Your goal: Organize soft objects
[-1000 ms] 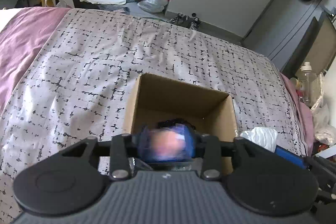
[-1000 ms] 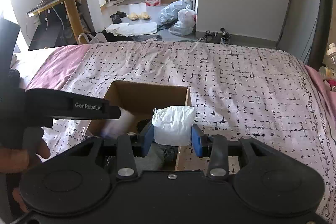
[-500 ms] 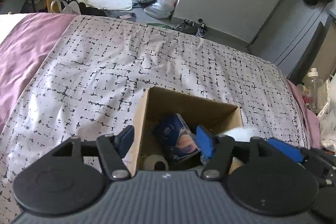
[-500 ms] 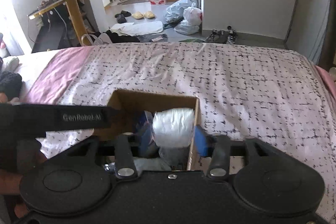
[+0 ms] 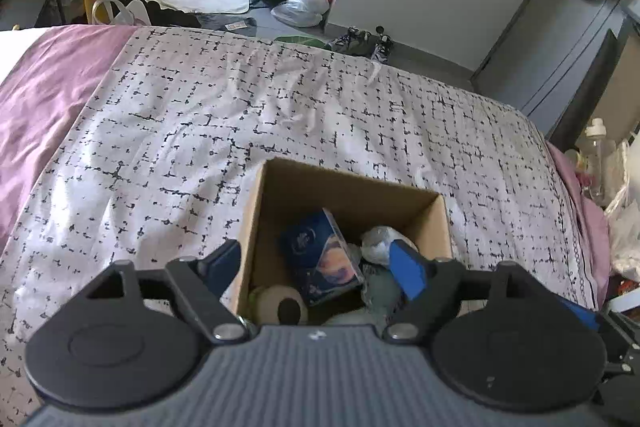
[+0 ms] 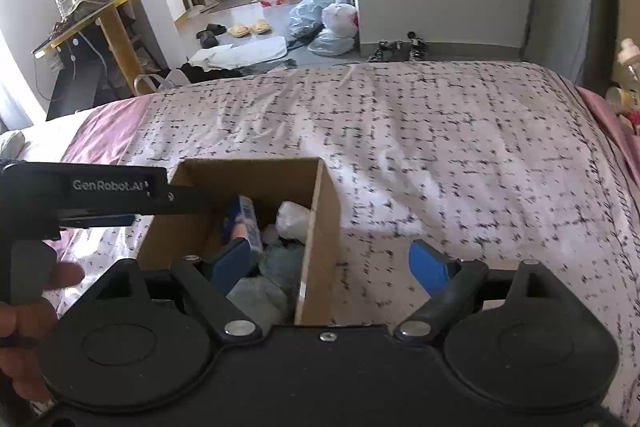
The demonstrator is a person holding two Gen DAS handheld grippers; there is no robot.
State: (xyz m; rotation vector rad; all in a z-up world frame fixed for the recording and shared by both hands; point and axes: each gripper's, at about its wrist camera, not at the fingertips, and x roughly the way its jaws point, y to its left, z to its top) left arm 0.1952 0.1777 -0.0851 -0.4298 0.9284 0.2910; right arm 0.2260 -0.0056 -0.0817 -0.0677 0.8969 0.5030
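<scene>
My left gripper (image 5: 314, 269) had a ribbed grey body, black round-lobed arms, silver screws and blue pads (image 5: 406, 269). My right gripper (image 6: 330, 263) was black, likewise blue-padded; white "GenRobot.AI" lettering (image 6: 108, 185) showed at mid-left.

"GenRobot.AI" stands in white letters on the black side of the left gripper (image 6: 108, 193), seen left of the right gripper's fingers. Print on the blue packet (image 5: 322, 257) in the box is too small to read.
</scene>
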